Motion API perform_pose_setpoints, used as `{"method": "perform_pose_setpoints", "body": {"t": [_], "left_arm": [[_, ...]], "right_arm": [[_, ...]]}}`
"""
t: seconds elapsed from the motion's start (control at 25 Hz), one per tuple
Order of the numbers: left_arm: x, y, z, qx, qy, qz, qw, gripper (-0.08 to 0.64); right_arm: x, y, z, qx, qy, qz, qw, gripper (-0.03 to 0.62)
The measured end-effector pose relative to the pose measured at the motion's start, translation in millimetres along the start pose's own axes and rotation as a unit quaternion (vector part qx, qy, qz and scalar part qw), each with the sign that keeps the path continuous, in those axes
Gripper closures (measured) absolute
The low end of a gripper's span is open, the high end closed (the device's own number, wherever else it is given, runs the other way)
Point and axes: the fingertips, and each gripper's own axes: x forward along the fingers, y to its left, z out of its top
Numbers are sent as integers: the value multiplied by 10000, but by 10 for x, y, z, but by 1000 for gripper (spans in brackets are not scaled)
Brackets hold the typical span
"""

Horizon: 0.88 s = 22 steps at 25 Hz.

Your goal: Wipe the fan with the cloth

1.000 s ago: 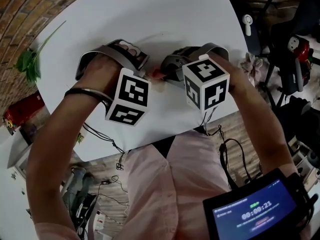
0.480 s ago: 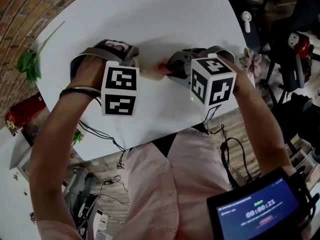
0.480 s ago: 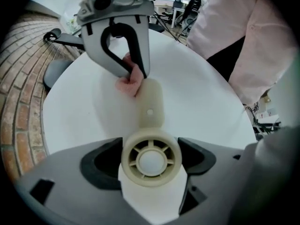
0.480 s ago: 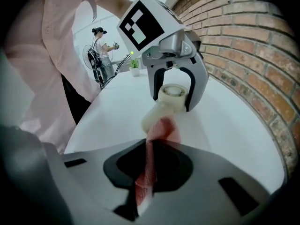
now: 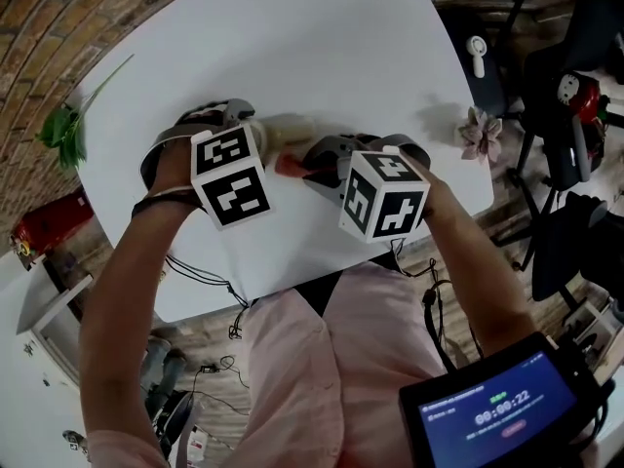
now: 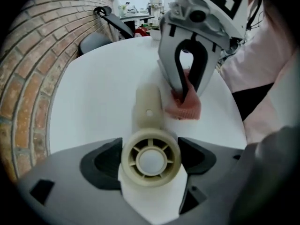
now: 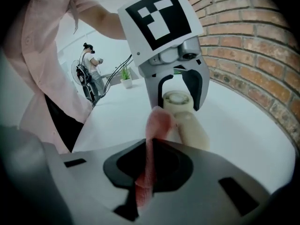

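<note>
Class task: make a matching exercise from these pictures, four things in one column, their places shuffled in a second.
1 fan
2 cloth
3 leafy sprig
4 pink flower

A by the edge of the table, person's right
B between the jaws of the left gripper
C by the table's edge, person's left
D between the jaws of the right gripper

Pairs: 1-B; 2-D; 3-C; 4-A

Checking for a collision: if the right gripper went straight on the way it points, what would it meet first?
Probably the fan: its cream handle lies right ahead of the cloth the right gripper pinches, and the left gripper clamps the fan's head just beyond. Exact gap unclear.
</note>
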Motion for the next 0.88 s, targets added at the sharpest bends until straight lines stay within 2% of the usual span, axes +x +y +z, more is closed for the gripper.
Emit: {"method": "perform_pose_setpoints", "body": {"t": [0.2, 0.32, 0.4, 0.44, 0.48, 0.52, 0.56, 0.6, 0.64, 0.72, 0.8, 0.84, 0.88], "left_arm": [[-70, -77, -48, -710, -465, 67, 9964, 186], [-227, -112, -123, -1216, -783, 209, 9893, 181], [-402, -81, -160, -1636, -1095, 475, 9793, 181], [-530, -35, -171, -1915, -1337, 701, 9698, 181], [-691, 36, -174, -2258, -1672, 983, 9547, 182], [-885, 123, -167, -2641, -2089, 1294, 9327, 183], [-1103, 202, -156, -3027, -2545, 1596, 9045, 184], [-1336, 256, -149, -3383, -2993, 1879, 8721, 191], [-1580, 284, -155, -3698, -3401, 2169, 8370, 218], [-2086, 312, -225, -4196, -4042, 2878, 7601, 359], [-2579, 341, -353, -4487, -4352, 3790, 6823, 530], [-2799, 348, -413, -4540, -4397, 4232, 6492, 546], [-2992, 342, -455, -4539, -4403, 4602, 6232, 546]], "right_arm": [[-66, 134, 88, 691, -438, -44, 9966, 561], [-187, 183, 92, 1031, -654, -33, 9925, 561], [-303, 161, 138, 1326, -922, -80, 9868, 561], [-379, 116, 183, 1465, -1086, -152, 9831, 560], [-469, 35, 243, 1566, -1256, -266, 9793, 560], [-571, -75, 318, 1625, -1427, -422, 9754, 560], [-686, -191, 405, 1664, -1600, -610, 9711, 560], [-815, -285, 505, 1715, -1775, -812, 9656, 560], [-957, -351, 622, 1785, -1964, -1022, 9587, 560], [-1271, -465, 909, 1913, -2396, -1466, 9405, 558], [-1587, -623, 1239, 1901, -2829, -1919, 9203, 557], [-1728, -703, 1402, 1846, -3017, -2140, 9106, 557], [-1853, -767, 1554, 1780, -3169, -2360, 9012, 555]]}}
